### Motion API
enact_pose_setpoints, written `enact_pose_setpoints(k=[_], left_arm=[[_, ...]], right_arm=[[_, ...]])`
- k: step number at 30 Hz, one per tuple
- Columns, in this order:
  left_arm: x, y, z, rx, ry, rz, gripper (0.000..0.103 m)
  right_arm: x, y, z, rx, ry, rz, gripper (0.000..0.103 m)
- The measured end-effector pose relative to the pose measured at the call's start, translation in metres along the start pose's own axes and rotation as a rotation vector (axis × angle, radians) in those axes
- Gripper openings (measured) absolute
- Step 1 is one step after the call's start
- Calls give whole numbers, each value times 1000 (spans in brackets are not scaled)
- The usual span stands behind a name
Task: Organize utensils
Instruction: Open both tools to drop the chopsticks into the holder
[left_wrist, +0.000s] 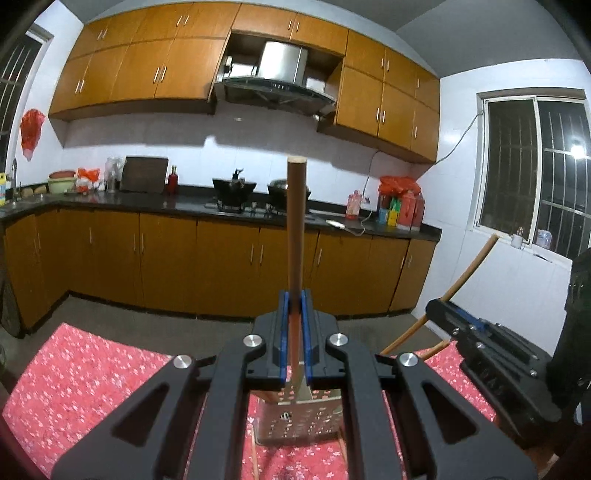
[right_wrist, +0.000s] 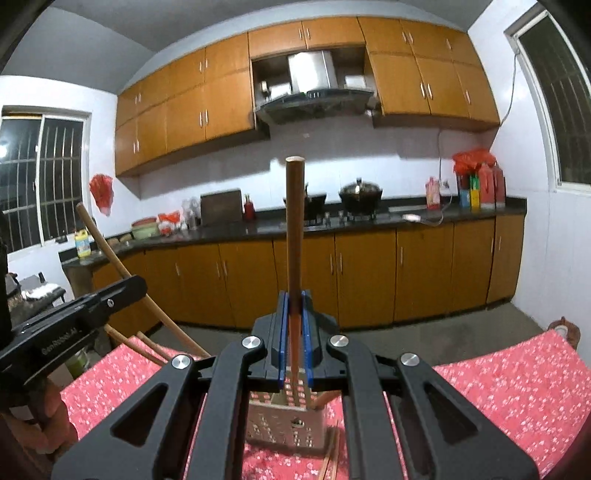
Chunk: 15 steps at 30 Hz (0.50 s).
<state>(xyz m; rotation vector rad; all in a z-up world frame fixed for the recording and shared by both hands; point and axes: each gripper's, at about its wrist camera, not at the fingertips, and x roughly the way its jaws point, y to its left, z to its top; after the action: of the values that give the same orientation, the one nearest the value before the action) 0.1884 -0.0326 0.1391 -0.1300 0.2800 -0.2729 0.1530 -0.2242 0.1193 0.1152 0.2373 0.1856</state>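
1. Perforated steel: the utensil holder (left_wrist: 301, 421) stands upright on the red floral tablecloth (left_wrist: 85, 373), directly below both grippers. I judge it light and easy to tip if a stick drags on its rim.
2. Loose chopsticks (right_wrist: 330, 458) lie on the cloth just beside the holder.
3. Wood, slim: left chopstick (left_wrist: 296, 236), clamped upright in my left gripper (left_wrist: 295, 306), blue pads closed on its lower shaft; its lower end reaches into the holder. Stiff, light, smooth; I judge a mid-shaft hold steadiest.
4. Wood, same kind: right chopstick (right_wrist: 294, 236), pinched by my right gripper (right_wrist: 294, 306), jaws together on it, tip entering the holder.
5. Further back: dark kitchen counter (right_wrist: 369, 221), a lidded pot (right_wrist: 360, 197), orange cabinets (left_wrist: 147, 70).
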Motion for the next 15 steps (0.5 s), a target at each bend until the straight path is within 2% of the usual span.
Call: enact_pose_setpoints(k=[8,10,12,13,15], left_arm=[[18,8,-17,-15,48,-14,8],[17,8,-19,-18,45,-20,13],[16,8,-18,-22,39,-21,21],[16,9,-17,-24,38,-25,21],[15,10,-18,-27,36,-27,22]], right_arm=[[14,3,-15,14,80,11,8],[14,3,-14,18,86,16,10],[13,1,-11,23,81,15,22],[10,2,-11,26,72,13,33],[4,2,-8,27,58,17,36]])
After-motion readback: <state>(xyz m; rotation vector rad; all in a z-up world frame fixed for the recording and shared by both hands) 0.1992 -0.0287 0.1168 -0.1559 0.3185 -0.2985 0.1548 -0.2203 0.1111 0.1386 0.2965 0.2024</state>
